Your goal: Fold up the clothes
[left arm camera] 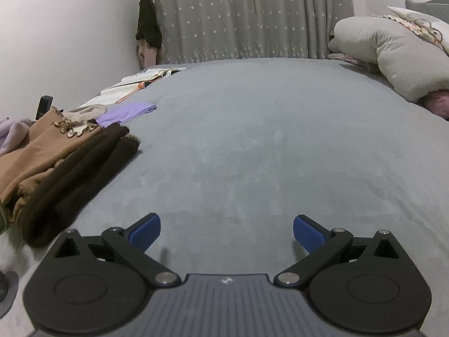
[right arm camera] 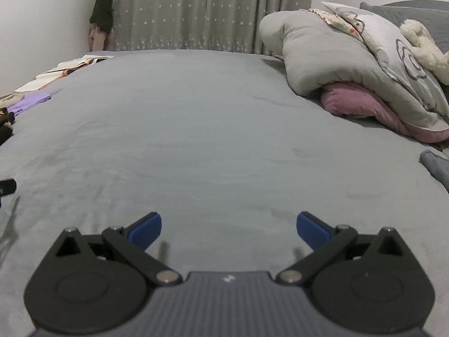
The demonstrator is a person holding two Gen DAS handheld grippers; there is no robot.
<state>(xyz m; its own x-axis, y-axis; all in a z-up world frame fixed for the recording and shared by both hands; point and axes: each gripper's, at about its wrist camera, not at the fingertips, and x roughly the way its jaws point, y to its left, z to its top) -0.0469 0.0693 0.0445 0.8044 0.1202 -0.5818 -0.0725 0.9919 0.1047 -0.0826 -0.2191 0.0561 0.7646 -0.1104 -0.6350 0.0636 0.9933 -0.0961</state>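
Note:
A pile of clothes lies at the left edge of the grey bed [left arm camera: 252, 140]: a tan garment with a patterned trim [left arm camera: 42, 151] on top of a dark brown garment [left arm camera: 84, 168], with a folded lilac piece [left arm camera: 126, 113] behind them. My left gripper [left arm camera: 226, 234] hovers low over the bare sheet, open, nothing between its blue pads, to the right of the pile. My right gripper [right arm camera: 228, 231] is open too, over the grey bed [right arm camera: 210, 126]. In the right wrist view only the lilac piece [right arm camera: 29, 102] and a dark scrap [right arm camera: 5, 129] show at the far left.
A grey duvet and pillows [right arm camera: 350, 64] with a pink cushion [right arm camera: 362, 106] are heaped at the right. An open book and papers [left arm camera: 140, 84] lie at the far left edge. A grey cloth [right arm camera: 436, 165] sits at the right. Star-print curtains [left arm camera: 238, 14] hang behind.

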